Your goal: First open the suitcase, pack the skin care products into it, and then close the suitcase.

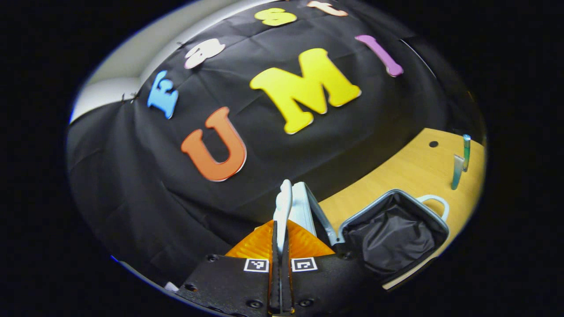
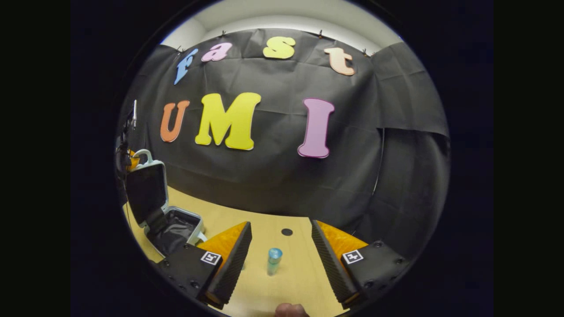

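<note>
Left gripper view: the left gripper [image 1: 280,246] has its two black, orange-backed fingers [image 1: 260,246] pressed together on the white rim of the raised lid [image 1: 293,207] of the small white hard-shell suitcase [image 1: 396,233], clenching the lid edge between them. Seen edge-on from here, the lid stands roughly upright at the hinge. Beside it, the suitcase's lower shell lies open on the light wooden table [image 1: 414,171], showing a loose black fabric lining [image 1: 394,242]; nothing can be made out inside it. A white loop handle [image 1: 436,203] projects from the shell's far rim. Two slender teal-capped skin care tubes [image 1: 461,160] stand upright on the table beyond the suitcase, near each other and well apart from it. A small dark round hole [image 1: 433,144] marks the tabletop near them.

Right gripper view: the right gripper [image 2: 282,253] is spread wide, its ribbed black fingers [image 2: 229,259] holding nothing. Between them, touching neither, one clear tube with a blue cap stands upright on the table [image 2: 264,229], with the dark hole [image 2: 287,231] just beyond it. This view shows the suitcase [image 2: 163,215] from the front, far to the left: the lid [image 2: 146,193] is propped up with its dark inner face toward the camera, the handle [image 2: 143,154] at its top, and the lined shell [image 2: 174,229] below appears empty. A fingertip [image 2: 291,310] of the holding hand intrudes at the bottom edge.
</note>
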A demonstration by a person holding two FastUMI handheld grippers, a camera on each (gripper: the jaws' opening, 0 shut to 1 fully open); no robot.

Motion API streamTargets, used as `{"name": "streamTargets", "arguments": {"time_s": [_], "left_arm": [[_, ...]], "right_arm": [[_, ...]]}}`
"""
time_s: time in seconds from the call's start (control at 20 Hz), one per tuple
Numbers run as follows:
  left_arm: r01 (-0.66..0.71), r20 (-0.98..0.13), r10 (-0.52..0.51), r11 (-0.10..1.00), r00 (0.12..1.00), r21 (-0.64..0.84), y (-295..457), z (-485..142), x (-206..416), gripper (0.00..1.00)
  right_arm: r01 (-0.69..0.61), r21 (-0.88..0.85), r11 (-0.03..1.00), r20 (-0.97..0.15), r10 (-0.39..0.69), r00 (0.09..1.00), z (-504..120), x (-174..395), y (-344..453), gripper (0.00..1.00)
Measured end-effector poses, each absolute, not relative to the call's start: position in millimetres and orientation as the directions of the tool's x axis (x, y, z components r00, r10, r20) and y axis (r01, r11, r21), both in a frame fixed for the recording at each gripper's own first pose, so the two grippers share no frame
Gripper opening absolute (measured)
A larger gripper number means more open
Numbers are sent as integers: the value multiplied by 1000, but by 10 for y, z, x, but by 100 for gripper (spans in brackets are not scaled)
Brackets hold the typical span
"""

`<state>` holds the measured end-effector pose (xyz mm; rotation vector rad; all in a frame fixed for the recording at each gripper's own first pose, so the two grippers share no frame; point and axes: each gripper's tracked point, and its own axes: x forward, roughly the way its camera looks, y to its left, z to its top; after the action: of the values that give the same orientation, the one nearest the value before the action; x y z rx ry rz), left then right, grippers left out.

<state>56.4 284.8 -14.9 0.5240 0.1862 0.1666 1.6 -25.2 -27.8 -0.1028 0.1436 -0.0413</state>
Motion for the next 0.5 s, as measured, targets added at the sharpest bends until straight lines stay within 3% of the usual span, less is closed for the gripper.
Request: {"name": "streamTargets", "arguments": {"time_s": [0.2, 0.5], "left_arm": [[-128, -134, 191, 917, 973, 378, 3815, -527, 612, 5], [-179, -317, 195, 981, 928, 80, 4921, -1793, 1010, 7]], "right_arm": [[11, -151, 989, -152, -34, 988, -275, 13, 35, 81], [0, -223, 975, -182, -42, 982, -307, 0, 333, 81]]}}
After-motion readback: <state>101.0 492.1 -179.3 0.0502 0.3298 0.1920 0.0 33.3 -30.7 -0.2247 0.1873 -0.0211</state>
